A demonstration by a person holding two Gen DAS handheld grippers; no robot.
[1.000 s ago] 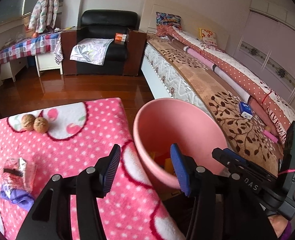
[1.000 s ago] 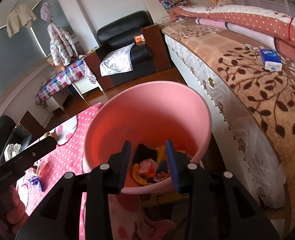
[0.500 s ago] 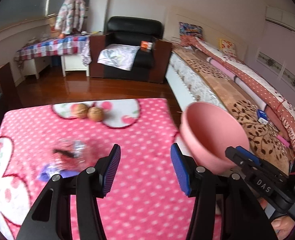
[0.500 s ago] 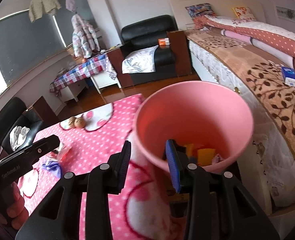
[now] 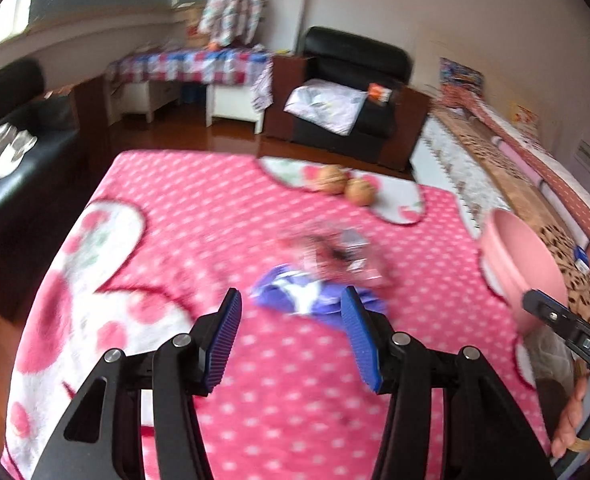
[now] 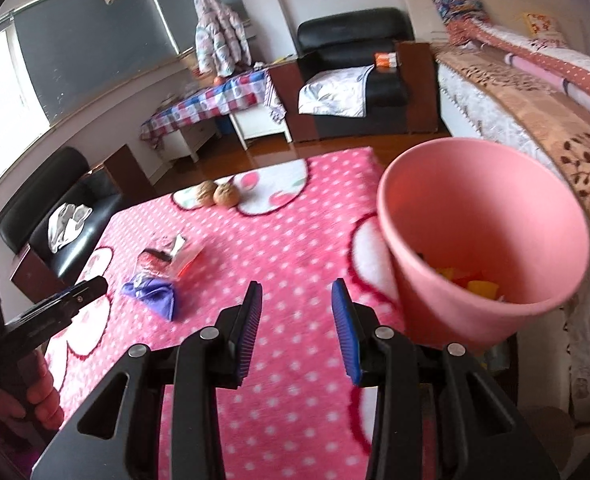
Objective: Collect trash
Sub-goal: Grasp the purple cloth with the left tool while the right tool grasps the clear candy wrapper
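Observation:
A purple wrapper (image 5: 309,298) lies on the pink dotted blanket (image 5: 183,216), with a clear and red plastic wrapper (image 5: 335,248) just behind it. My left gripper (image 5: 291,334) is open and empty, just short of the purple wrapper. Both wrappers also show in the right wrist view, purple (image 6: 153,294) and clear-red (image 6: 173,258). My right gripper (image 6: 297,328) is open and empty over the blanket (image 6: 295,240). The pink bin (image 6: 483,236), holding yellow and orange scraps, stands at the table's right edge; it shows in the left wrist view (image 5: 519,256).
Two walnuts (image 5: 345,184) sit on the blanket's far side, also in the right wrist view (image 6: 217,196). A bed (image 6: 535,92) runs along the right. A black armchair (image 5: 351,92) and a checkered table (image 5: 191,68) stand behind.
Both grippers have swung left, away from the bin and over the blanket. The left gripper now faces the wrappers. The right gripper has opened wider.

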